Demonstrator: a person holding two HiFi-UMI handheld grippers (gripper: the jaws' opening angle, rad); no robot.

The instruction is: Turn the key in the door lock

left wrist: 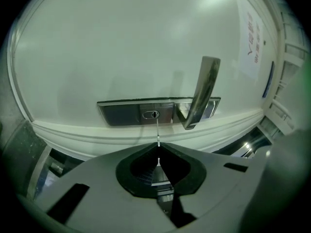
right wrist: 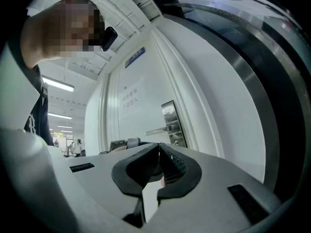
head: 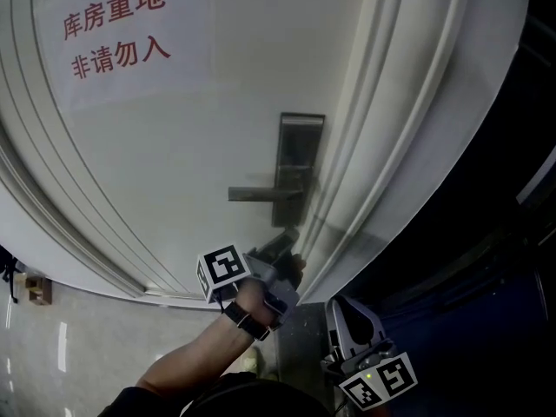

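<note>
A white door (head: 174,146) carries a steel lock plate (head: 300,159) with a lever handle (head: 265,194). In the left gripper view the plate (left wrist: 121,113) lies sideways, with the keyhole (left wrist: 152,114) at its middle and the handle (left wrist: 201,91) to the right. My left gripper (left wrist: 158,147) is shut on a thin key (left wrist: 157,130). The key's blade reaches up to the keyhole, its tip at or just in the slot. From the head view the left gripper (head: 285,240) sits right under the plate. My right gripper (head: 341,307) hangs low at the right, jaws shut with nothing seen between them.
A paper sign with red characters (head: 117,29) is stuck on the door's upper left. The moulded door frame (head: 391,146) runs along the right of the lock. Dark glass panels (head: 486,302) stand to the right, and tiled floor (head: 78,337) shows at the lower left.
</note>
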